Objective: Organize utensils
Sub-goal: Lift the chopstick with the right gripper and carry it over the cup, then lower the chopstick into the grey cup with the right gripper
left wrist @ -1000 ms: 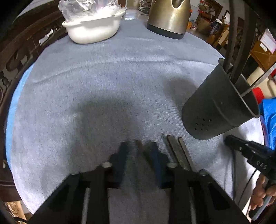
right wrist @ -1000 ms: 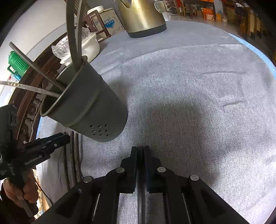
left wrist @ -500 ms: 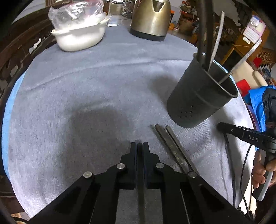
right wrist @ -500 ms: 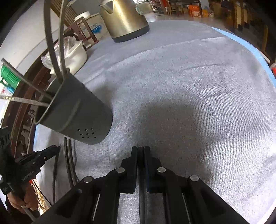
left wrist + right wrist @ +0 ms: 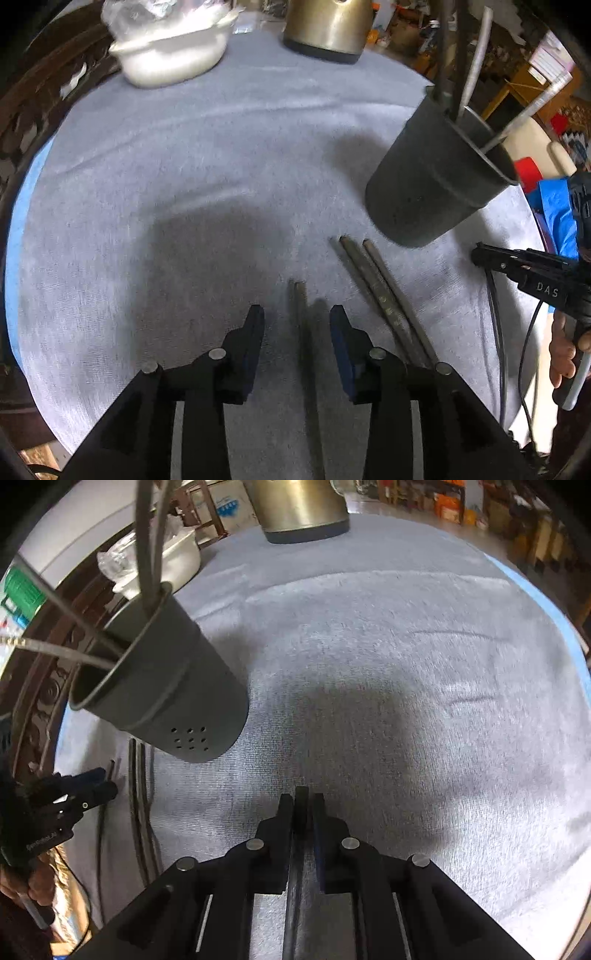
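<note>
While my left fingers [image 5: 297,323] have just been opening, a thin dark chopstick [image 5: 300,314] lies on the table [image 5: 184,166] between them, untouched. My right fingers [image 5: 301,806] stand narrow, pinching a slim dark stick [image 5: 301,808]. The holder [image 5: 436,184], a smooth dark perforated cup, stands beyond two more sticks [image 5: 373,280] lying side by side. The risk, I judge, is a hard, slick rod rolling on the soft grey towelling or slipping from my pads, and a careless nudge tipping the top-heavy cup.
</note>
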Demonstrator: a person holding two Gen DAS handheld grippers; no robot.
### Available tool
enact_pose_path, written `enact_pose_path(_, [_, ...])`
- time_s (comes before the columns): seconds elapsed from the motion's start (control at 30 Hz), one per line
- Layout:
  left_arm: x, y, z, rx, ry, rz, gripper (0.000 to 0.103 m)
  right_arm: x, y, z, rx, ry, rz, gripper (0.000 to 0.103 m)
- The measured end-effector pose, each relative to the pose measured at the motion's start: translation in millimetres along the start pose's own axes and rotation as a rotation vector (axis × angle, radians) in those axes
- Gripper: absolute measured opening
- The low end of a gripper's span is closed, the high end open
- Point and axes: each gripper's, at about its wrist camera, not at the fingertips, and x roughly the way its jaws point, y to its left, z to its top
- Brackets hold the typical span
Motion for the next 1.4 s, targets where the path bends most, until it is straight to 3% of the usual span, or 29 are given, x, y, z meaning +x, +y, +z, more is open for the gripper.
enact_pose_path(0.03, [1.4,-1.9,0.9,0.007,-0.002,0.002,0.032,-0.5,4.1,-0.8,-0.03,-0.003,-0.017,0.013])
enact_pose_path(0.1, [4.0,-3.8,3.2,0.024,-0.003,0.027,0.015,0.2,9.1,-3.2,-0.074,-0.007,-0.046,0.012])
enact_pose_path(0.17, [7.0,-0.6,6.4,0.013,0.0,0.023,0.007,0.5,7.5,-2.7,-0.076,-0.011,-0.042,0.01])
enact_pose_path(0.3, [2.8,4.1,7.7,-0.026,-0.024,0.013,0.006,-6.0,3.3,-2.6,-0.056,-0.043,0.0,0.007])
enact_pose_path(0.67, [-88.4,-14.8,8.7,-0.044,-0.338,-0.036,0.005,-80.7,9.1,-10.0,-0.041,-0.305,0.099,0.007])
enact_pose_path(0.97, [-151.0,-29.6,5.6,-0.088,-0.589,-0.017,0.005,-133.8,22.6,-19.0,-0.045,-0.555,0.176,0.007])
enact_pose_path(1.13, [-167.1,-31.1,0.4,-0.13,-0.665,-0.022,0.005,-152.9,23.0,-21.4,-0.021,-0.661,0.214,0.007])
enact_pose_path(1.4, [-183.7,-48.3,-3.4,-0.092,-0.71,-0.02,0.005,-183.6,23.2,-22.5,0.012,-0.782,0.242,0.007])
